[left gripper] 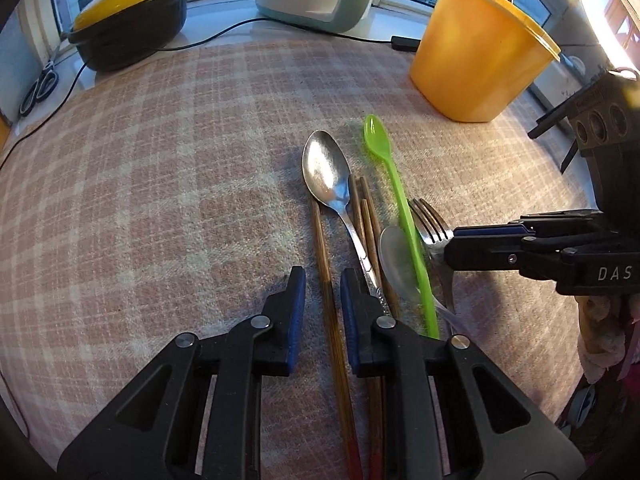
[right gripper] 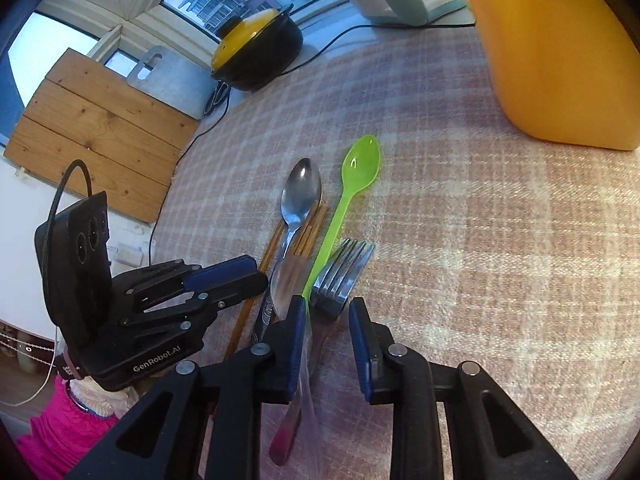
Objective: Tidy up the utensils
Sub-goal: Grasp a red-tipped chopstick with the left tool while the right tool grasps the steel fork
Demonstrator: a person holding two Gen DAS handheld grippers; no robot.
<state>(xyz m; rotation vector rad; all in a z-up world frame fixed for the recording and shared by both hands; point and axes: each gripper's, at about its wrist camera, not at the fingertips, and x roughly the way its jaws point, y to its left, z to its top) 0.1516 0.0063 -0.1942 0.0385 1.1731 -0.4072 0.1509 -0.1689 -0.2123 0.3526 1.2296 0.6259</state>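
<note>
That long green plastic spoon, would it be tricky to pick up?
Probably. The green spoon looks thin and light, so it may flex or skid on the checked cloth. Its handle lies among the fork and chopsticks, likely nudging them.

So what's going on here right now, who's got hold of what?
Nothing is gripped yet. A person is working two handheld grippers over a pile of utensils on the plaid cloth. The left gripper is open, straddling a wooden chopstick beside the metal spoon. The right gripper is open around the fork, next to the green plastic spoon. The yellow container stands behind the pile.
</note>
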